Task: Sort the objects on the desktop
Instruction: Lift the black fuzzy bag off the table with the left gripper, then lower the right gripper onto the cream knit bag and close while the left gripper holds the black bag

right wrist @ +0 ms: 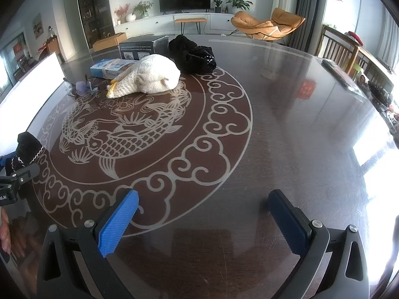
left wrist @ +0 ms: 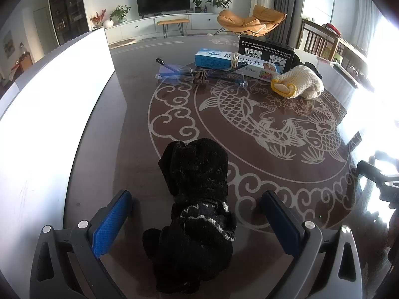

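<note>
A black knit glove (left wrist: 197, 199) with white trim lies on the table between the open jaws of my left gripper (left wrist: 197, 214); the pads stand apart from it. It also shows at the left edge of the right wrist view (right wrist: 27, 147). My right gripper (right wrist: 203, 214) is open and empty over bare table. Far off lie a cream knit glove with yellow cuff (left wrist: 299, 84) (right wrist: 149, 77), glasses (left wrist: 199, 74), a blue box (left wrist: 234, 62) (right wrist: 109, 67), a black box (left wrist: 265, 49) (right wrist: 139, 47) and a black glossy bag (right wrist: 193, 54).
The dark glass table (right wrist: 286, 124) carries a fish and cloud pattern. A white board (left wrist: 49, 114) stands along the left. My right gripper's body shows at the right edge of the left wrist view (left wrist: 379, 177). Chairs and a TV stand beyond the table.
</note>
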